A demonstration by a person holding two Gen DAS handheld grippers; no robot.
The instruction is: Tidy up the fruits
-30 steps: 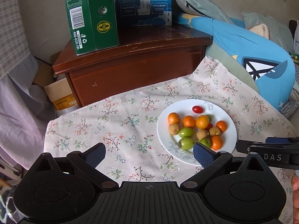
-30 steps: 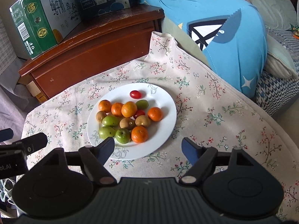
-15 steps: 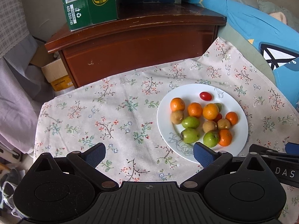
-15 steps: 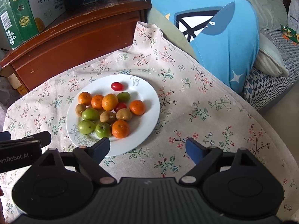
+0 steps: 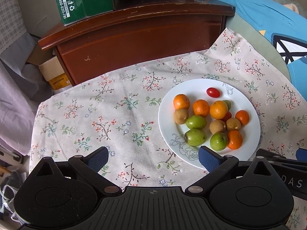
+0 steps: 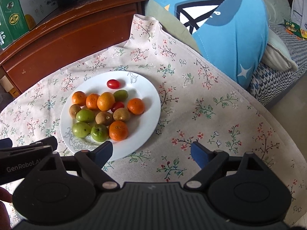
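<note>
Right now both grippers hover low over the flowered cloth, jaws spread wide with nothing between them. The left gripper has its right-hand finger over the near rim of the white plate; the right gripper has its left-hand finger at that same near rim, its other finger out over bare cloth.

All the fruit sits on the plate, bunched toward the middle. Seen from the right wrist camera, a cherry tomato lies alone at twelve o'clock, apart from the rest. Three mandarins sit in a row touching each other just below it, a fourth at three o'clock, a fifth at six. Three green fruits crowd the seven o'clock side, with a fourth one tucked behind the mandarin row. Brown, rough-skinned fruits fill the centre, and a second tomato peeks out among them.

Beyond the cloth, at eleven o'clock, stands a dark wooden nightstand carrying a green carton. A blue shark-shaped cushion lies at one o'clock.
</note>
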